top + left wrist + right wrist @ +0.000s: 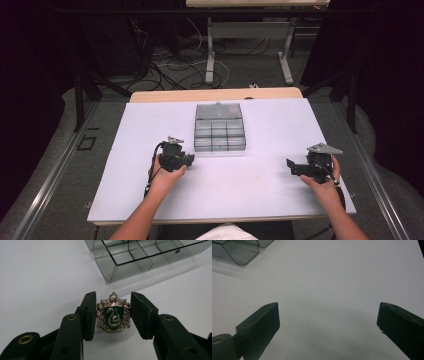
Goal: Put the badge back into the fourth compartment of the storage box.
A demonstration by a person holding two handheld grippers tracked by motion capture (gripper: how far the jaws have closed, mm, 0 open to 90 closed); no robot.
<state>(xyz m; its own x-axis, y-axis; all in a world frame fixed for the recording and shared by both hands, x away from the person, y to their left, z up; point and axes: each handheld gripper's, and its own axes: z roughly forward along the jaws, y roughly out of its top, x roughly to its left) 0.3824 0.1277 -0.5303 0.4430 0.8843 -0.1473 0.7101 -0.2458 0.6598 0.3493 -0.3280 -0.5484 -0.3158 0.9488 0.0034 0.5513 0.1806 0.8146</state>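
While the left gripper (pixel 188 159) sits low over the desk (pixel 260 180), just before the near left corner of the box (pixel 219 128), its fingers (pixel 88 315) pinch a badge (pixel 113 314) from both sides. Left hand (pixel 165 177): wrapped round the gripper body, forearm entering from the bottom edge. Badge: small metal crest, gilt scrollwork rim, green enamel shield, silver snake in relief; held upright between the black pads, just above the white surface. Right gripper (pixel 290 167): held near the right edge of the desk, well apart from the box, pointing leftward; its fingers (pixel 263 325) spread wide with bare desk between them. Right hand (pixel 325 182): gripping from behind. Box: clear smoky plastic, rounded corners, divided into compartments, lid open and raised at the far side. Desk: matt white, smooth.
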